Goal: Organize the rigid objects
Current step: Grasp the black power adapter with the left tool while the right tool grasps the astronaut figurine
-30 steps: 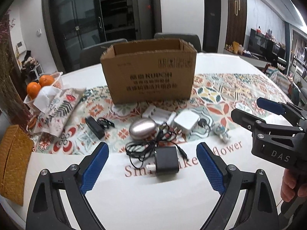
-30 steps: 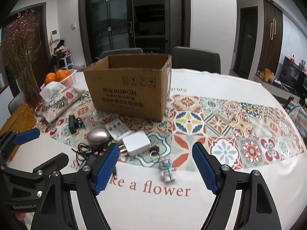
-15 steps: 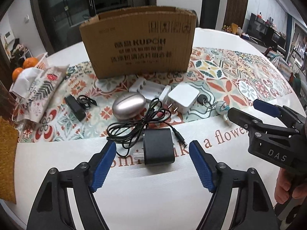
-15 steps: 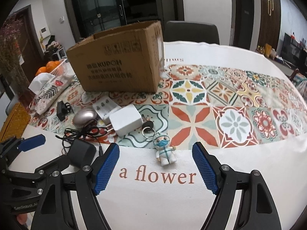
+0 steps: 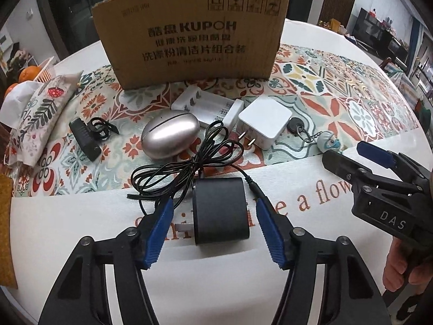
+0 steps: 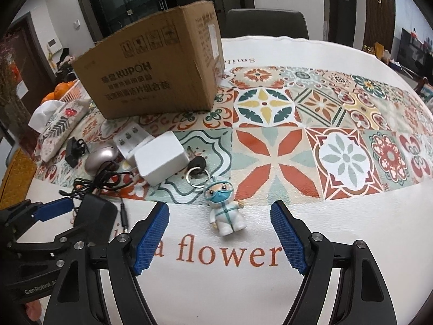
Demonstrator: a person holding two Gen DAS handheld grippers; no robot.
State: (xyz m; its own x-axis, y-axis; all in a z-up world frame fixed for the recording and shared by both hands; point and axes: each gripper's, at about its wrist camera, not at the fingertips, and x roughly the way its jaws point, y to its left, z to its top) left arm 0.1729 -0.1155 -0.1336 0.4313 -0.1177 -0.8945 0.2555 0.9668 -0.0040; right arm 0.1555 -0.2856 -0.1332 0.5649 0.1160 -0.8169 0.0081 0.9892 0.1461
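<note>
Tiled tablecloth (image 6: 273,146) over a round table, box (image 5: 192,35) at 12 o'clock. Your left gripper (image 5: 213,224) has its fingers spread either side of the black adapter (image 5: 220,211), not yet touching it. Your right gripper (image 6: 219,233) is spread too, with the figurine (image 6: 226,208) lying between its fingers.

Risk, as I judge it: the adapter's cord (image 5: 186,165) is bundled loose toward 12 o'clock, beside the silver case (image 5: 170,138) and white charger (image 5: 265,122). Lift fast and the cord may drag them. The figurine's keyring (image 6: 197,174) trails toward the charger and could snag.

At 10 o'clock: small black clip (image 5: 86,138), tissue pouch (image 5: 40,113), oranges (image 5: 28,73). White battery holder (image 5: 205,105) sits before the box.
</note>
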